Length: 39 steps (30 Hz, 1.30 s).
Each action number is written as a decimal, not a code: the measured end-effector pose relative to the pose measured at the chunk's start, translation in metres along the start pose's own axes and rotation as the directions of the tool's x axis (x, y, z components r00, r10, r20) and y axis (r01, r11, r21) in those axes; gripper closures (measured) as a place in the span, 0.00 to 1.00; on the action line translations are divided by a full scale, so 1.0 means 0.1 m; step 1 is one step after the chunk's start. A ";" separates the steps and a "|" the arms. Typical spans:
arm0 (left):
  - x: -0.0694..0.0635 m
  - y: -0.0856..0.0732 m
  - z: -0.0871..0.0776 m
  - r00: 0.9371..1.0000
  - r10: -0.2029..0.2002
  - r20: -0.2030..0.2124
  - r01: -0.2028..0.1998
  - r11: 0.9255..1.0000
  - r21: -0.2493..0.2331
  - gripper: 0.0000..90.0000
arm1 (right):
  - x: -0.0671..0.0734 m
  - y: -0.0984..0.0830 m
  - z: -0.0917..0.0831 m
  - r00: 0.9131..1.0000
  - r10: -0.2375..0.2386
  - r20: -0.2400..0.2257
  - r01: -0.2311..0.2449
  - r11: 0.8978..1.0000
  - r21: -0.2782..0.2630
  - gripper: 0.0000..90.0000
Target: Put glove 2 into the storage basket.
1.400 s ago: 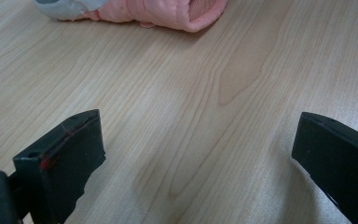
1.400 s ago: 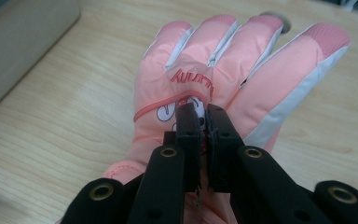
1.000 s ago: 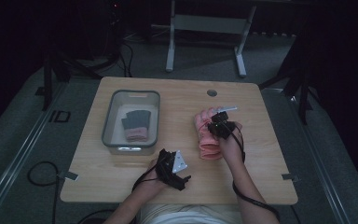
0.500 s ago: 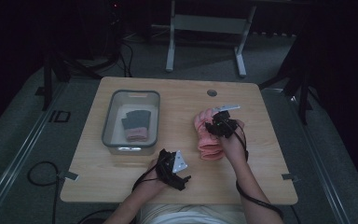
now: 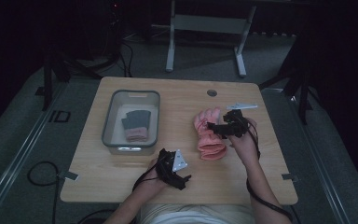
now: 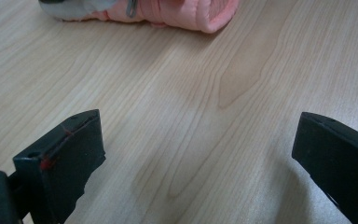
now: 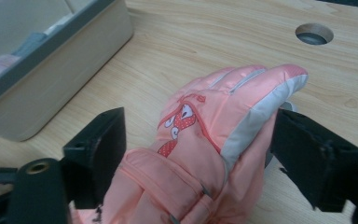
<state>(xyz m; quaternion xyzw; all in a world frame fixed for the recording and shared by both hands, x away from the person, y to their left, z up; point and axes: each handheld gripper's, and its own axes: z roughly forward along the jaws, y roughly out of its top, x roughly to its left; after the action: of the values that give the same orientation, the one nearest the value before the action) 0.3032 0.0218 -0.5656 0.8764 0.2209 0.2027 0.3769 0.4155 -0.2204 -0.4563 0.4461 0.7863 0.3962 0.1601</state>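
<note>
A pink glove (image 5: 210, 144) with grey trim lies flat on the wooden table (image 5: 177, 105), right of centre, fingers pointing away from the person. My right gripper (image 5: 218, 129) hovers just over its finger end. Its jaws have just been opening and now stand wide, and in the right gripper view the glove (image 7: 233, 98) lies loosely between them (image 7: 200, 140). My left gripper (image 5: 182, 181) rests near the table's front edge. In the left gripper view it is open (image 6: 196, 154) over bare wood, with the glove's cuff (image 6: 182, 11) farther off.
A grey-rimmed plastic bin (image 5: 130, 95) stands on the left half of the table and holds a dark and pink glove (image 5: 135, 126); its wall (image 7: 51, 70) is close to the right gripper's left. A round cable hole (image 5: 212, 93) sits at the table's back.
The right gripper has drifted slightly right and toward the person, and its jaws have spread, releasing the pink glove. The left gripper has stayed put.
</note>
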 end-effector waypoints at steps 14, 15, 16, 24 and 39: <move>0.14 0.49 -0.35 0.995 -0.095 0.033 0.099 0.984 -0.149 0.02 | -0.10 0.03 -0.31 0.992 -0.117 -0.046 0.114 0.992 -0.052 0.20; 0.18 0.55 -0.37 0.995 -0.099 0.027 0.102 0.982 -0.156 0.02 | -0.12 0.02 -0.33 0.994 -0.091 -0.065 0.088 0.995 -0.054 0.20; 0.18 0.55 -0.37 0.995 -0.099 0.027 0.102 0.982 -0.156 0.02 | -0.12 0.02 -0.33 0.994 -0.091 -0.065 0.088 0.995 -0.054 0.20; 0.49 0.93 -0.33 0.992 -0.122 -0.036 0.117 0.986 -0.117 0.05 | -0.14 0.00 -0.37 0.994 -0.072 -0.086 0.064 0.993 -0.095 0.12; 0.81 1.33 0.08 0.973 -0.219 -0.068 0.219 0.976 -0.009 0.14 | -0.08 0.12 0.19 0.991 -0.128 0.049 0.129 0.991 -0.021 0.83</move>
<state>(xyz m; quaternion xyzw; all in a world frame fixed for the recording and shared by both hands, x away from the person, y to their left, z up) 0.4048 -0.0206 -0.4556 0.8390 0.3289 0.1900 0.3897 0.4385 -0.2147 -0.4605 0.4018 0.8046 0.3839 0.2092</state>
